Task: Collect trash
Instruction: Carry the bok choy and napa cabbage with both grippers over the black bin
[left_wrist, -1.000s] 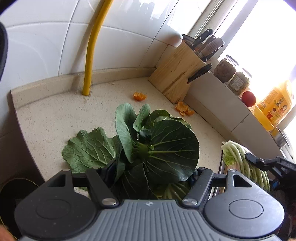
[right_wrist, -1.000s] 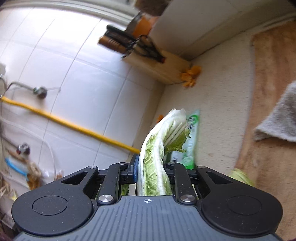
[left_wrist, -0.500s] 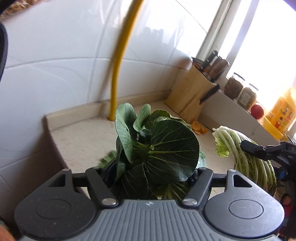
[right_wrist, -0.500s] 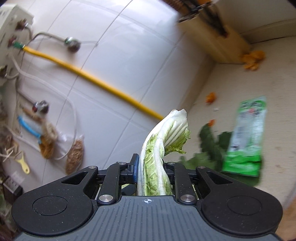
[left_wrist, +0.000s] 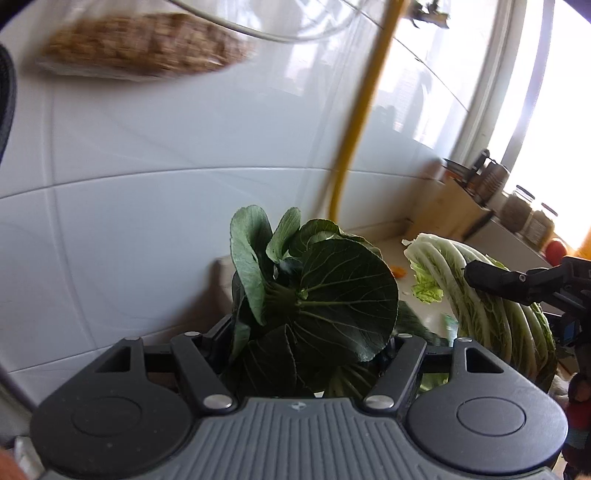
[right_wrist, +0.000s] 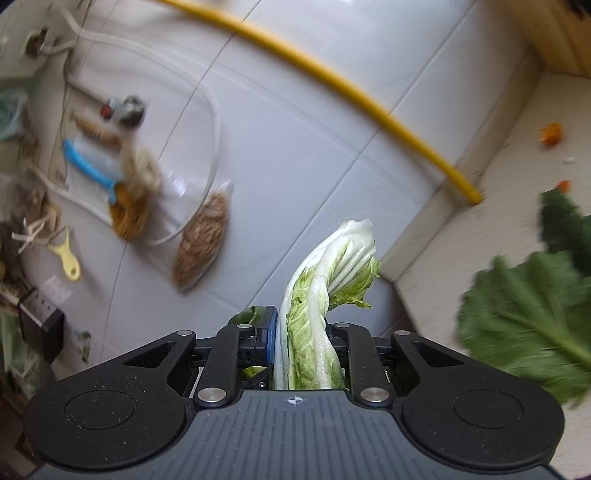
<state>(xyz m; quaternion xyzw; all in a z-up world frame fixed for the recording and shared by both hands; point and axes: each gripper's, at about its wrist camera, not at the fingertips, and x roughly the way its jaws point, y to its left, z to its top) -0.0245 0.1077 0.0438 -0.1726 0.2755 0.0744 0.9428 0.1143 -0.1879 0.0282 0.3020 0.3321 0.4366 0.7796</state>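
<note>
My left gripper (left_wrist: 306, 343) is shut on a bunch of dark green leaves (left_wrist: 332, 295), held up in front of the white tiled wall. My right gripper (right_wrist: 308, 347) is shut on a pale napa cabbage leaf (right_wrist: 321, 295) that sticks up between its fingers. In the left wrist view the same cabbage leaf (left_wrist: 491, 306) and the right gripper's finger (left_wrist: 491, 282) show at the right. In the right wrist view a dark green leaf (right_wrist: 524, 317) lies blurred on the counter at the right, with orange peel bits (right_wrist: 551, 133) farther back.
A yellow pipe (left_wrist: 358, 122) runs down the wall to the counter's corner (right_wrist: 469, 192). A bag of brown stuff (right_wrist: 201, 240) and utensils (right_wrist: 92, 162) hang on the wall. A wooden knife block (left_wrist: 454, 210), jars (left_wrist: 517, 210) and a red fruit (left_wrist: 554, 249) stand by the window.
Both grippers have lifted away from the counter and swung left toward the wall, each keeping its leaves. The green packet and cutting board have left the right wrist view.
</note>
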